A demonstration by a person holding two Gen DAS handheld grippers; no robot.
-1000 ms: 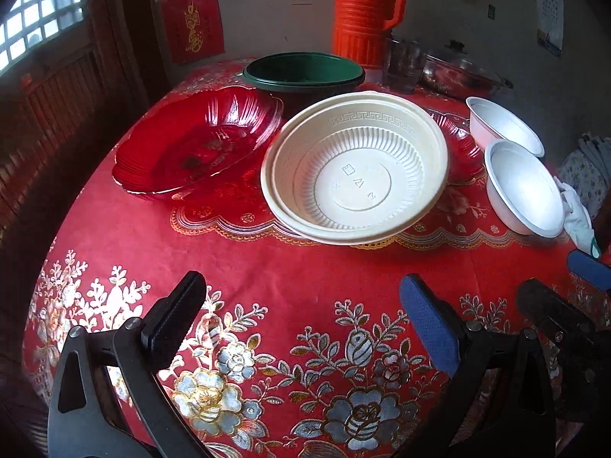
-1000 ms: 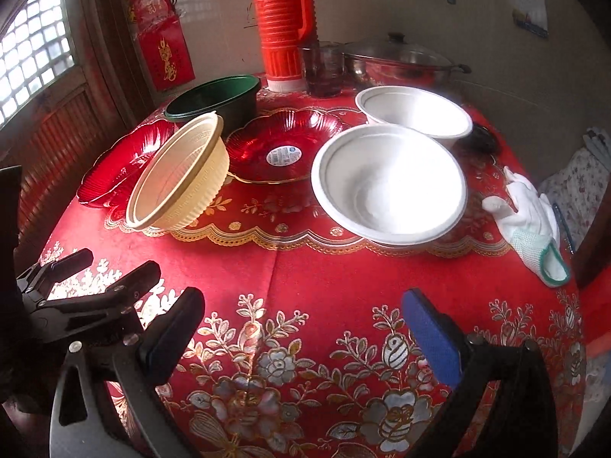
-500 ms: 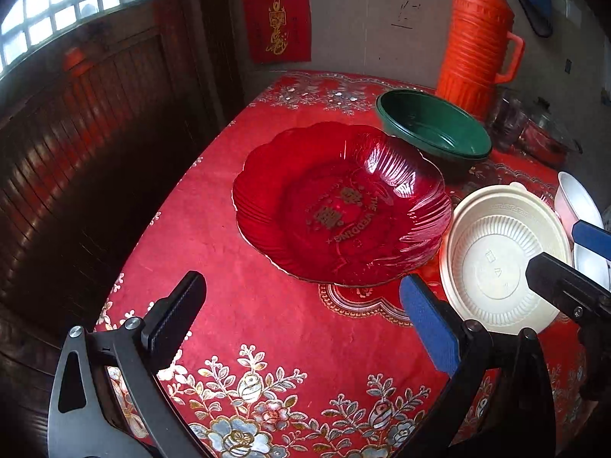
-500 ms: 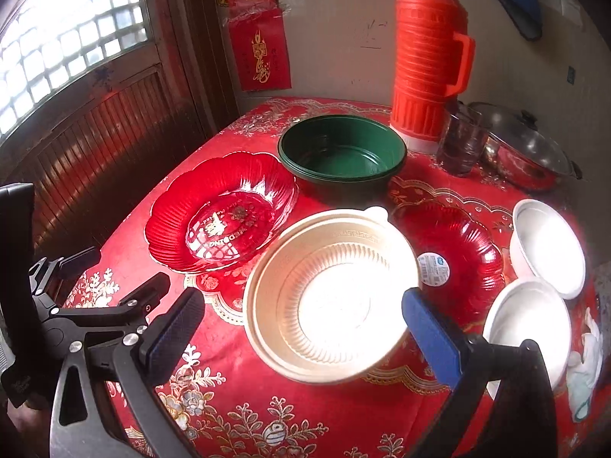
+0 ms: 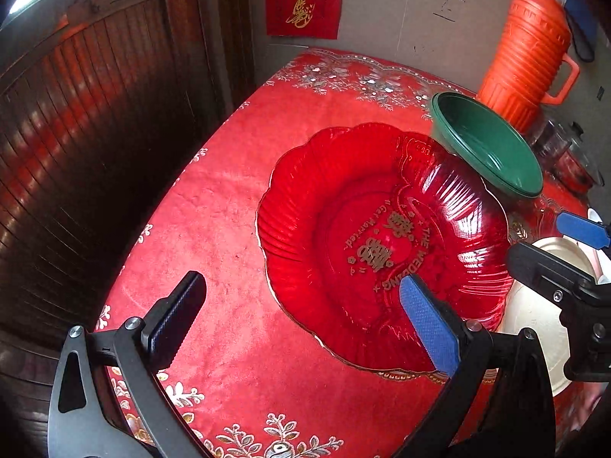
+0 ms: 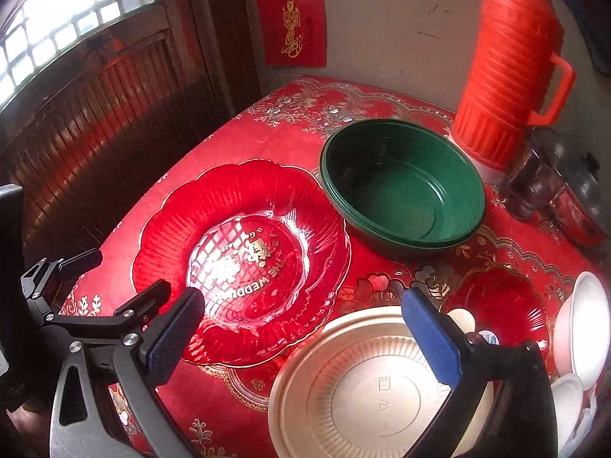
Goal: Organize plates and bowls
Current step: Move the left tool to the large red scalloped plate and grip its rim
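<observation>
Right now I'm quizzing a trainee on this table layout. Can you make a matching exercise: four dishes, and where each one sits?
Things:
1. Large red scalloped glass plate
2. Dark green plastic bowl
3. Cream ribbed plastic bowl
4. Small red glass dish

Places:
A. Beside the orange ribbed thermos
B. Nearest the right gripper
C. Window side of the table
D. Next to the white bowls

Pairs: 1-C, 2-A, 3-B, 4-D

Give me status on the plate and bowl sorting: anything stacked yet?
Done: nothing stacked yet. The large red scalloped plastic plate, green round plastic bowl, cream ribbed disposable bowl, small red scalloped dish and white bowls all sit separately on the red tablecloth. In hand: nothing; left gripper and right gripper are both open. Left: all grouping.
</observation>
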